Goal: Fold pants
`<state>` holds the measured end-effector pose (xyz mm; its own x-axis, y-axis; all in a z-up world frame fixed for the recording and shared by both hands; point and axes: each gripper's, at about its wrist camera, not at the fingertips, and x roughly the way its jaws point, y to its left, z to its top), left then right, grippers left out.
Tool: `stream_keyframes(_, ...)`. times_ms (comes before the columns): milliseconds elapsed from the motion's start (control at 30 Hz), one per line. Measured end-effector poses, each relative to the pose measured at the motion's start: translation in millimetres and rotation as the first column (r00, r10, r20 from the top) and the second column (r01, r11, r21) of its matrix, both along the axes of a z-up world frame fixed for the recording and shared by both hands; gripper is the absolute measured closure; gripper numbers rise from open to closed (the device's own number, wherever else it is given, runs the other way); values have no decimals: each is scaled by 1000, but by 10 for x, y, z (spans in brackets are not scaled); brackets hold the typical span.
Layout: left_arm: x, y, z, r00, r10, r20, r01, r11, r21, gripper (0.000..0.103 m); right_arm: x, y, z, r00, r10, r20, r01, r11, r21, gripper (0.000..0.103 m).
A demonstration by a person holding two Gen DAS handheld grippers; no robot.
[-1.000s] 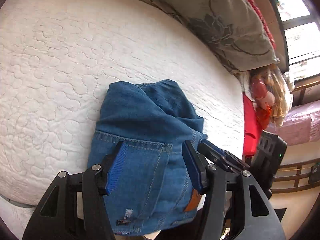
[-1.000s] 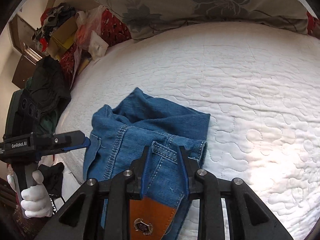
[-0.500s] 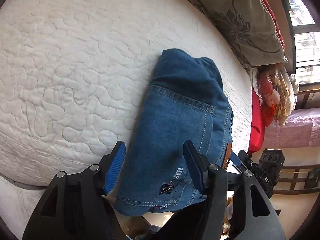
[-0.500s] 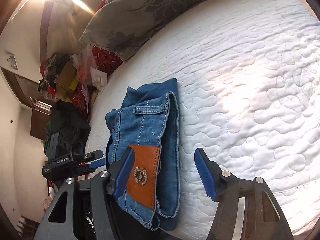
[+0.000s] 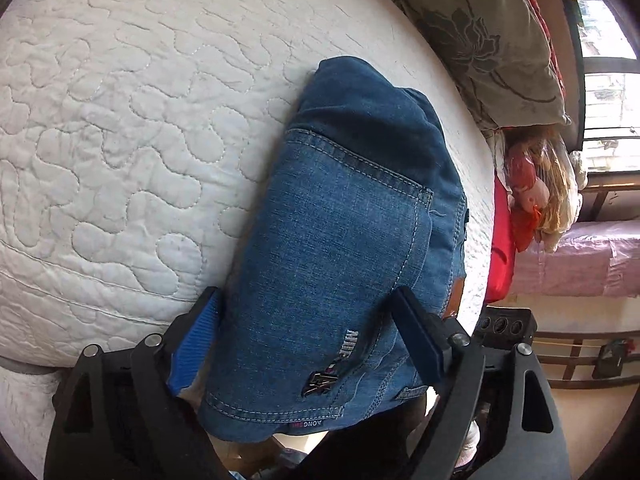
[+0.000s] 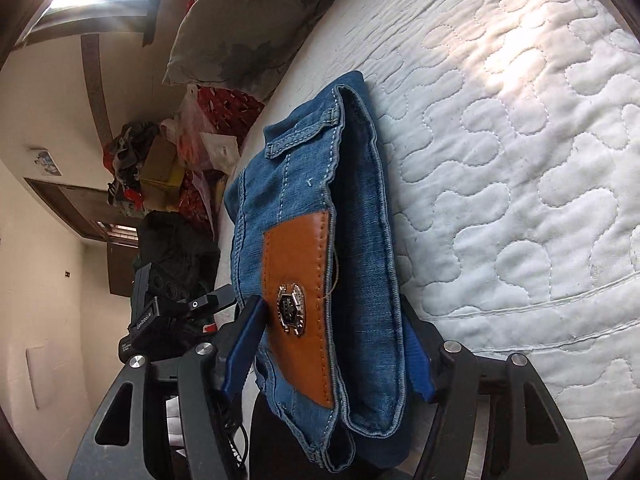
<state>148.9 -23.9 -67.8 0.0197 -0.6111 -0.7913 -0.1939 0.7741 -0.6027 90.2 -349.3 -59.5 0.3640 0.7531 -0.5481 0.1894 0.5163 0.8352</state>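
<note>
The blue denim pants [image 5: 344,248] lie folded in a compact bundle at the edge of the white quilted bed [image 5: 120,140]. In the right wrist view the pants [image 6: 360,208] show a brown leather waistband patch [image 6: 298,300] on top. My left gripper [image 5: 308,344] is open, its blue-padded fingers either side of the bundle's near end. My right gripper [image 6: 332,348] is open, its fingers straddling the waistband end. The left gripper's body also shows in the right wrist view [image 6: 176,316], at the left beside the bed.
A grey floral pillow [image 5: 492,40] lies at the head of the bed, also in the right wrist view [image 6: 248,20]. Red bags and clutter [image 6: 180,152] sit beside the bed. A pink-covered bed [image 5: 580,260] stands across the floor. A doll [image 5: 536,188] lies by the pillow.
My right gripper opened and let go of the waistband. Both grippers turned and drew back toward the bed edge, and the pants now lie as a flat folded bundle.
</note>
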Motion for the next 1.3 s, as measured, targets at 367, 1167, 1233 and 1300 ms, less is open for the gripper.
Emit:
stream_keyframes(367, -12, -76, 260, 998, -34, 56, 31, 998, 50, 64, 17, 399, 460, 984, 147, 97, -100, 921, -375, 59)
stream_keyframes(1167, 892, 341, 417, 971, 32, 236, -104, 949, 298, 65, 999, 314, 593, 989, 10, 145, 57, 892, -448, 43)
stream_keyframes(1233, 805, 400, 410, 972, 62, 229, -126, 952, 277, 65, 902, 229, 672, 987, -4, 163, 78, 889, -451, 43)
stream_keyframes(1300, 697, 371, 445, 971, 67, 230, -133, 949, 285, 65, 814, 226, 777, 985, 7, 171, 75, 881, -467, 40)
